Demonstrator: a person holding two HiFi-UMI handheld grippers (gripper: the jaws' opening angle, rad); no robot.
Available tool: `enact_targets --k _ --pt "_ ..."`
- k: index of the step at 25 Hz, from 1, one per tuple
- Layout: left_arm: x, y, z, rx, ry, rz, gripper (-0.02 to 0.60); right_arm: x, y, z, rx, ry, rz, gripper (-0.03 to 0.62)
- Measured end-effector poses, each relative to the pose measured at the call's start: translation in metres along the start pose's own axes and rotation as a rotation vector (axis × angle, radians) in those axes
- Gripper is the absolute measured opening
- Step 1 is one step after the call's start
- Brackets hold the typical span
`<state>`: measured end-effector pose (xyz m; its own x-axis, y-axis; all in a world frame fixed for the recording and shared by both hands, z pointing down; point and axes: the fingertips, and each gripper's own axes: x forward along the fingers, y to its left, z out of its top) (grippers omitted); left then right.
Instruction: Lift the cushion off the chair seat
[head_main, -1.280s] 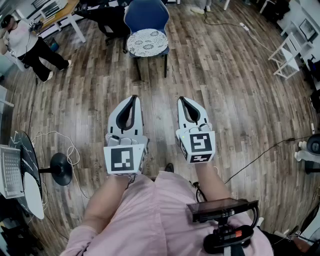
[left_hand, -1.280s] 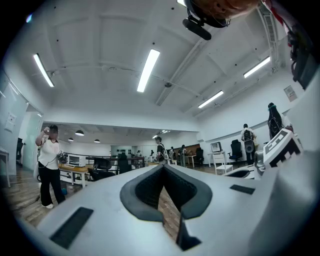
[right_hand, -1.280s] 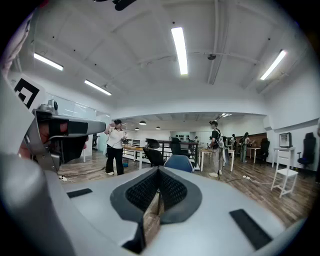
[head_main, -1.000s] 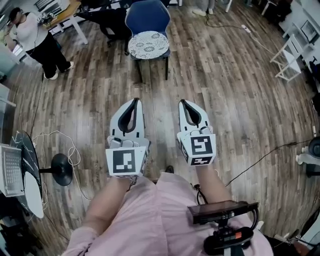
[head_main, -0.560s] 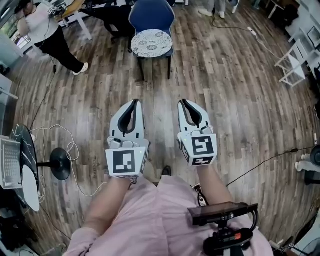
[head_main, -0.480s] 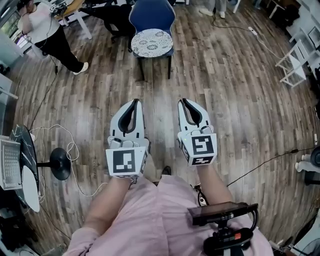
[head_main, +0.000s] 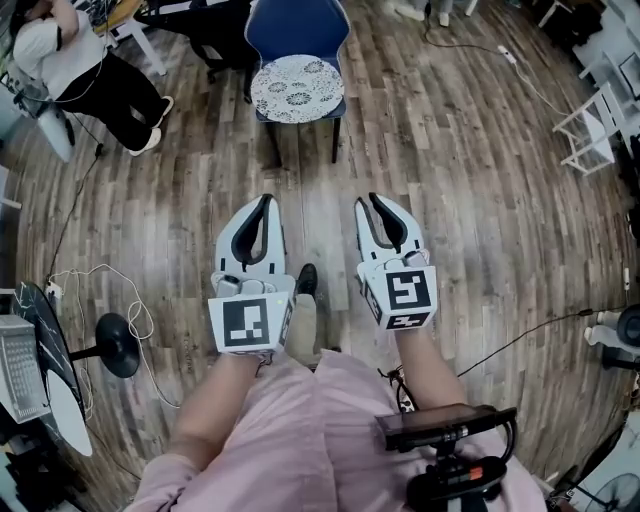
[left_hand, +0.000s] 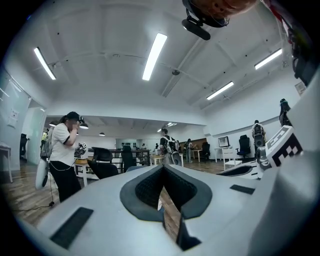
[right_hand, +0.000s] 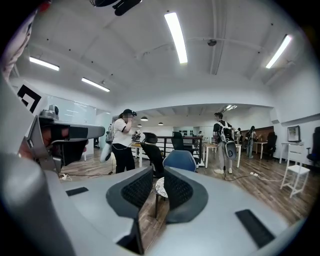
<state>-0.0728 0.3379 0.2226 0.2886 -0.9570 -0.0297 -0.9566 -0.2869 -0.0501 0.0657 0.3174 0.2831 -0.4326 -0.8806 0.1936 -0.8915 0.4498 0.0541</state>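
Blue chair (head_main: 294, 28): stands on the wood floor (head_main: 470, 170), well ahead of both tongs.
Cushion (head_main: 297, 88): round and pale with a dark flowery print. It lies flat on the seat and covers most of it.
Left tongs (head_main: 265, 200): held out level, jaws together, nothing between them.
Right tongs (head_main: 384, 203): alongside the left, jaws a narrow way apart and empty. The cushion shows far off through the gap.
Handling: probably light, thin and soft. Pinched at one edge it would likely droop, and it may slide on the smooth seat.
Where to hold: the front rim, nearest the tongs, one pair towards each side, biting well past the edge.
Stage: the cushion is on the seat and out of reach, so the distance must close before any grip.
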Motion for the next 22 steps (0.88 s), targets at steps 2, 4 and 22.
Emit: enact_targets --k 2,4,22 --pt "0.033 0.020 -0.004 0.003 0.006 -0.011 0.011 0.036 -0.010 0.003 0.004 0.010 -0.015 0.067" --pt "0.067 0.040 -0.006 0.005 0.011 -0.025 0.011 0.072 -0.020 0.009 0.005 0.020 -0.030 0.067" --pt "0.237 0.113 -0.004 0.008 -0.001 -0.083 0.011 0.234 -0.097 0.060 -0.010 0.009 -0.118 0.061"
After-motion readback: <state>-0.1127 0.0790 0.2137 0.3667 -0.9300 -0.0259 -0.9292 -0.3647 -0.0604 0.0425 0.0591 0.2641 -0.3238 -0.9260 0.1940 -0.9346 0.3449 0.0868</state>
